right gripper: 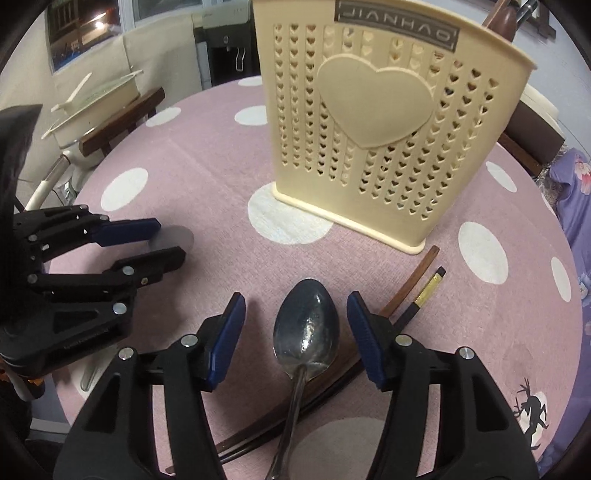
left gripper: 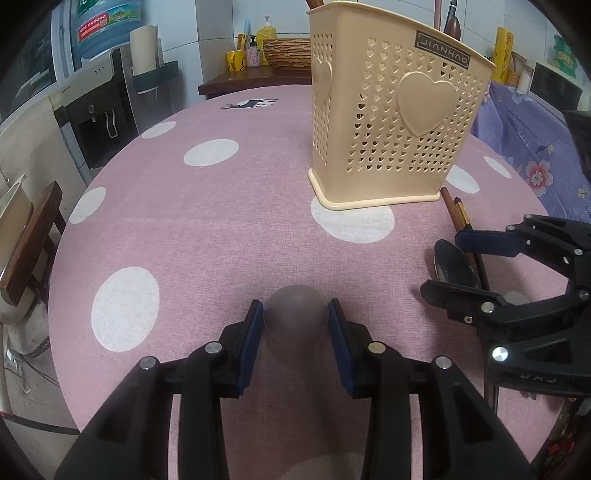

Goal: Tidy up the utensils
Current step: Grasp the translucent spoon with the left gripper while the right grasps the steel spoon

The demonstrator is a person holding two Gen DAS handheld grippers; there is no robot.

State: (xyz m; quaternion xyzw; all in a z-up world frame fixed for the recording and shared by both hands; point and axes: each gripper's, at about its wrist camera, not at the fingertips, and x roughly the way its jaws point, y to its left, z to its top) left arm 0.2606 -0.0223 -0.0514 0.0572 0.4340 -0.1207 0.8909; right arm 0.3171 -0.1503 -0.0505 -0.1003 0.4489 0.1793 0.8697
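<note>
Left claw [left gripper: 295, 314] clamped on translucent grey spoon [left gripper: 295, 319], pads touching both sides of bowl, bowl just above pink dotted table [left gripper: 207, 229]. Same spoon bowl seen from right wrist view as pale disc [right gripper: 173, 240] between left claw fingers.

Right claw [right gripper: 295, 328] standing wide, pads clear of metal spoon [right gripper: 306, 328]. Metal spoon flat on table between the 2 fingers, bowl toward holder, handle running back under claw. No contact visible.

2 chopsticks [right gripper: 417, 291] on table just right of metal spoon, tips near holder base, crossing under spoon handle.

Cream holder [left gripper: 391, 110] upright mid-table, heart cut-outs, brown handles [left gripper: 452, 24] showing above rim. Which compartment: cannot tell.
</note>
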